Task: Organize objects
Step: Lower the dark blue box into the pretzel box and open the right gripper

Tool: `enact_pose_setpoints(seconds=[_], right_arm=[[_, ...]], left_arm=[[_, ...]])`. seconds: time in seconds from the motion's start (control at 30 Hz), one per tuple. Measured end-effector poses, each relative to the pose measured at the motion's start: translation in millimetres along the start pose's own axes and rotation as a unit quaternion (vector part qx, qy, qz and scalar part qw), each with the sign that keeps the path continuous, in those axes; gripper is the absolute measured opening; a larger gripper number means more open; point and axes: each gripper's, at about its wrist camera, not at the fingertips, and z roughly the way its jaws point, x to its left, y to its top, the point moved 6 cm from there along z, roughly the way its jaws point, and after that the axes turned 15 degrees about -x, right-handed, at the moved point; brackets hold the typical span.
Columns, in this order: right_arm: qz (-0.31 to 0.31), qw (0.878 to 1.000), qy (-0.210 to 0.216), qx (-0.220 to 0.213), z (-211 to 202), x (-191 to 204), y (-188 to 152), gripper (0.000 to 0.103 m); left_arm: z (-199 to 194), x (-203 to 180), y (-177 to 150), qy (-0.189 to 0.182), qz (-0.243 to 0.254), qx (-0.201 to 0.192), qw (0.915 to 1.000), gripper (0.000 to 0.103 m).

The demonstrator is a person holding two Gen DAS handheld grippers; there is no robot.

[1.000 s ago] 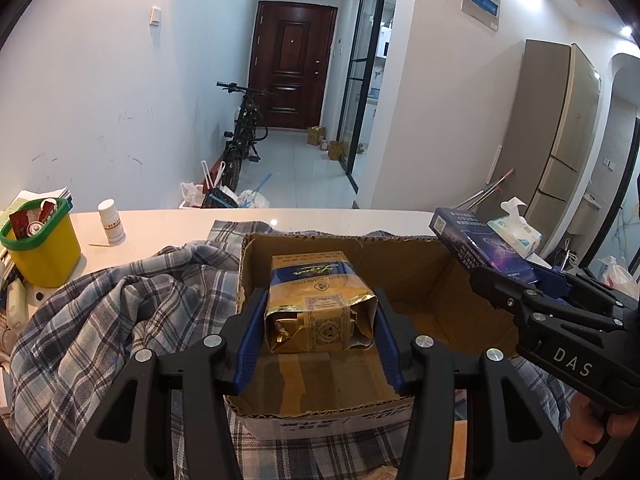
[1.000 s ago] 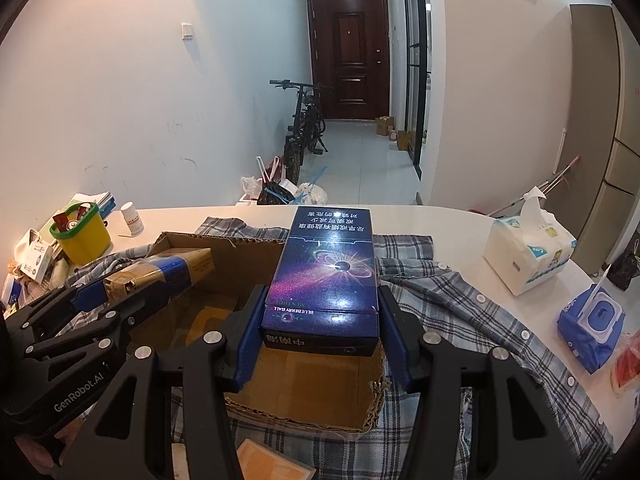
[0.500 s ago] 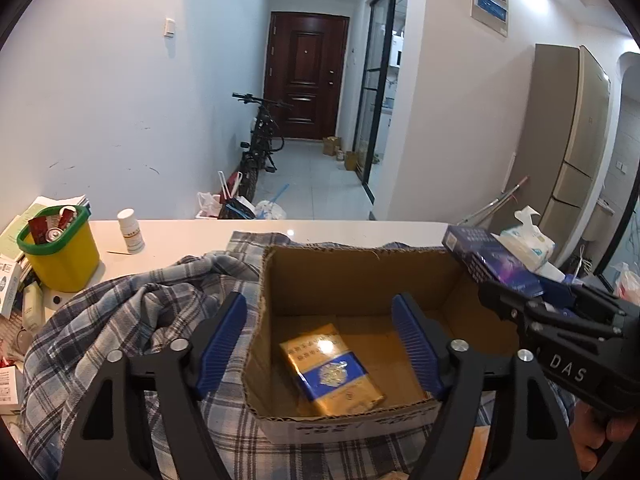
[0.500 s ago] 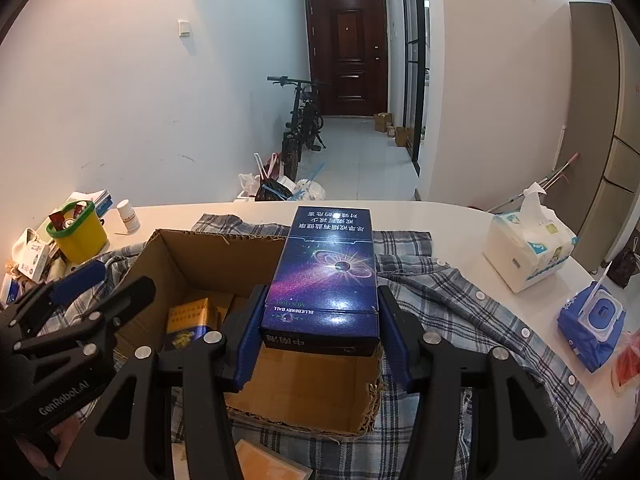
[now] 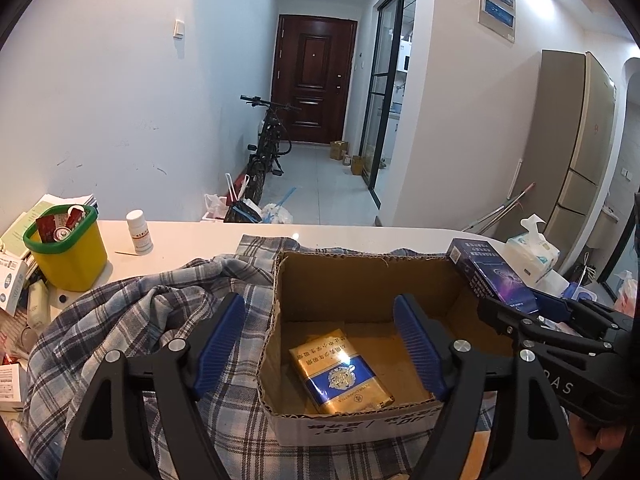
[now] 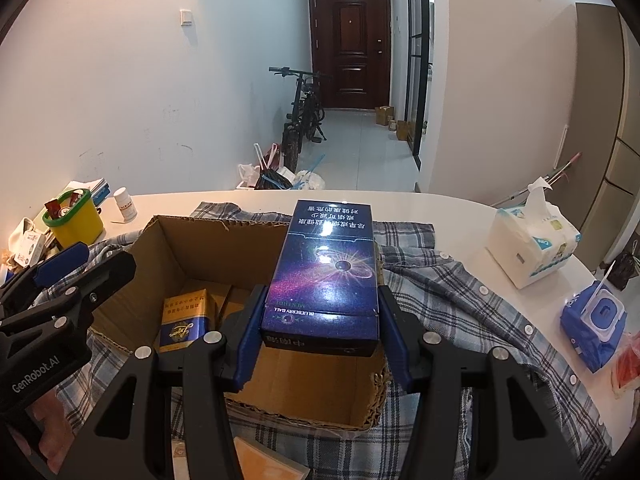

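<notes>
Here the left hand-held gripper (image 5: 320, 344) stood open and empty over the open brown cardboard box (image 5: 344, 424) on the plaid shirt, its jaws having just parted. The gold-and-blue foil packet (image 5: 340, 372) lay flat on the box floor, touching neither pad. The right hand-held gripper (image 6: 320, 332) was clamped on the dark blue starry rectangular carton (image 6: 324, 276), poised above the box's right side.

The carton looked light and stiff, best pinched across its long flat sides as it was. The foil packet seemed soft-cornered and slick, likely to crease or slip, so a hold across its narrow edges would suit.

The box's near wall hid part of its floor; the carton's underside was unseen, and the white desk (image 6: 440, 208) lay largely covered by cloth.
</notes>
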Motion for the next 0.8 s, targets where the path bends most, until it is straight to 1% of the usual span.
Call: enact_pose_setpoints(seconds=[0.1, 0.2, 0.37, 0.5, 0.6, 0.8], right_arm=[[0.006, 1.000, 0.004, 0.001, 0.2, -1.1, 0.6, 0.052], [0.005, 1.000, 0.005, 0.001, 0.1, -1.3, 0.6, 0.052], [0.000, 1.000, 0.009, 0.000, -0.6, 0.9, 0.5, 0.052], [-0.002, 1.000, 0.011, -0.002, -2.2, 2.6, 1.0, 0.052], [-0.003, 1.000, 0.012, -0.004, -3.1, 3.2, 2.5, 0.052], [0.001, 1.000, 0.023, -0.006, -4.4, 4.7, 3.4, 0.054]], left_arm=[[-0.4, -0.2, 0.6, 0.001, 0.002, -0.001, 1.0000, 0.079], [-4.6, -0.4, 4.4, 0.008, 0.010, -0.010, 0.9999, 0.079], [-11.2, -1.1, 11.5, 0.007, 0.014, -0.024, 0.9996, 0.079], [-11.1, -1.6, 12.1, 0.010, 0.013, -0.023, 0.9996, 0.079], [-12.5, -2.7, 12.6, 0.004, 0.008, -0.019, 0.9998, 0.079], [-16.2, -0.5, 19.3, 0.008, 0.006, -0.028, 0.9996, 0.079]])
